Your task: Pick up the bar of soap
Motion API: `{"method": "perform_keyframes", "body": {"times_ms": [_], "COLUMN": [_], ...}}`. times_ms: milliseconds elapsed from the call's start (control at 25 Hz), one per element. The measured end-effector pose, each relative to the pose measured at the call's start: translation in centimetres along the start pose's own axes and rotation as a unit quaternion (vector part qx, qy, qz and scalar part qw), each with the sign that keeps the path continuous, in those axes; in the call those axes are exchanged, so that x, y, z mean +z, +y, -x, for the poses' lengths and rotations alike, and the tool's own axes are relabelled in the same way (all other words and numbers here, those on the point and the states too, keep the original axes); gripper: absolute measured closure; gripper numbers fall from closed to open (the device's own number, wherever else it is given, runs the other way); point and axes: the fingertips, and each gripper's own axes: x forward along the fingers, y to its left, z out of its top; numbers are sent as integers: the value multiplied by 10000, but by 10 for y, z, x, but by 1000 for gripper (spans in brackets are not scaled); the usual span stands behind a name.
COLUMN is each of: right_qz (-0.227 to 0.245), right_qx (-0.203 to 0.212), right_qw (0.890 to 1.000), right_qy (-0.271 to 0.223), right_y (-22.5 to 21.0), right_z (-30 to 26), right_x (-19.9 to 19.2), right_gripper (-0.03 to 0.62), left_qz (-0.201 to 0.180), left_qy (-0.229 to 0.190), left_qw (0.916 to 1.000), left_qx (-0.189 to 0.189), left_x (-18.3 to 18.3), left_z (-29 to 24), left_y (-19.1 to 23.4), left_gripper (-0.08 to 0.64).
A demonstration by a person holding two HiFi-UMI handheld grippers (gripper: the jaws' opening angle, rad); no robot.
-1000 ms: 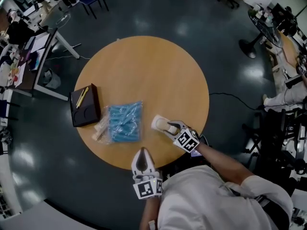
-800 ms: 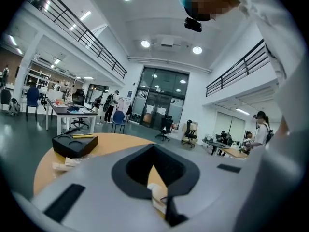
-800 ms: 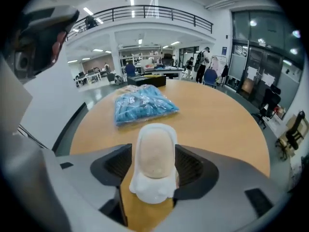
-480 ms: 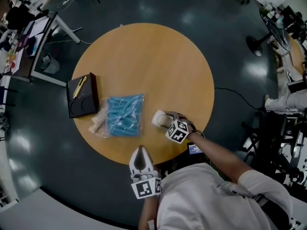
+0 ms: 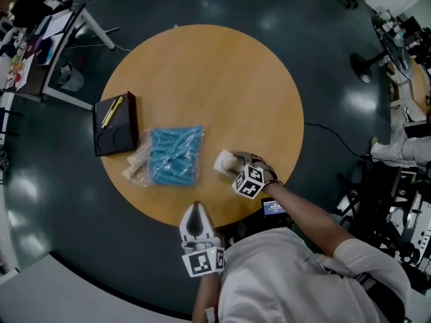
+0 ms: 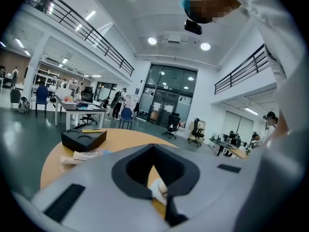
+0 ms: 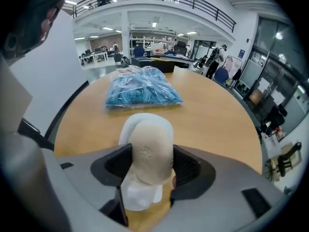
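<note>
Already the pale oval bar of soap point(image 7: 147, 141) stands between the right gripper point(image 7: 146, 170), whose closing jaws have their pads on its flanks. Its long axis points at the blue plastic packet point(image 7: 142, 92). The left gripper point(image 5: 196, 229) (jaws together, empty) is the farther one.

Nothing here can be read as a word, a number or a brand. The bar of soap point(image 7: 147, 151), near the edge of the round table point(image 5: 222, 79), has a faint stamp pressed into its face, too shallow and blurred to make out. The blue packet point(image 5: 175, 155) towards the middle of the table shows only its crinkled wrap. The black tray point(image 5: 114, 123) at the table's far left side has a plain top. Just off the table's edge, a small lit screen point(image 5: 272, 208) glows blue, but its print is far too small to tell.
</note>
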Motion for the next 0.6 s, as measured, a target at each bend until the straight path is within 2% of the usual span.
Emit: {"method": "perform_keyframes", "body": {"times_ms": [120, 240, 400, 480, 520, 600], "right_qz": [161, 49, -400, -673, -812, -986], "right_qx": [-262, -341, -447, -580, -665, -885], "right_qw": [9995, 9988, 9911, 9775, 9665, 9361], "right_qy": [-92, -350, -1188, -1915, -2341, -3258], "right_y": [0, -3, -16, -27, -32, -40], "right_z": [4, 16, 58, 103, 131, 199], "right_x": [-1, 3, 25, 46, 58, 85], "right_gripper": [334, 336, 336, 336, 336, 336], "left_qz": [21, 36, -4, -70, -114, -200], "left_qy": [3, 9, -69, -167, -228, -372], "left_qw": [10000, 9999, 9999, 9998, 9997, 9990], "left_qx": [43, 93, 73, 10, -34, -132], "left_x": [-2, -3, -1, 6, 11, 24], "left_z": [5, 9, 12, 12, 11, 10], "left_y": [1, 2, 0, -5, -8, -15], "left_gripper": [554, 554, 554, 554, 554, 554]}}
